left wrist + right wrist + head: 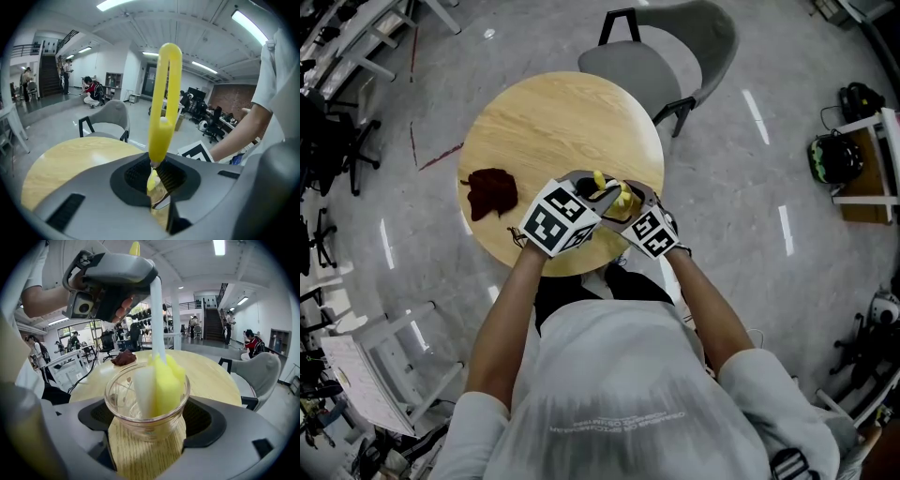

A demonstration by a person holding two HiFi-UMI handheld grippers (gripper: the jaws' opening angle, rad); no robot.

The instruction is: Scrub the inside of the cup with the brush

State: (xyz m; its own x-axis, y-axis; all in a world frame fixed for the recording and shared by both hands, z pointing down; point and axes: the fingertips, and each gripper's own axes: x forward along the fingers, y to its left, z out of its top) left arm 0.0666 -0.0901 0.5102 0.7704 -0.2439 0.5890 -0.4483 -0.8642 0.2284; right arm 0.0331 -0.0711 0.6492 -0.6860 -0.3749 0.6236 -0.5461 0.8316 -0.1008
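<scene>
Right gripper fingers clasp the fragile, likely slippery glass cup by its wall; left gripper fingers pinch the sponge-headed brush by its stiff handle.

Scrub in progress: a clear glass cup sits upright between the fingers of the right gripper, over the near edge of the round wooden counter. The brush stands inside it, its yellow-and-white sponge head filling the cup. Its white shaft rises to a looped yellow handle clamped in the left gripper.
</scene>
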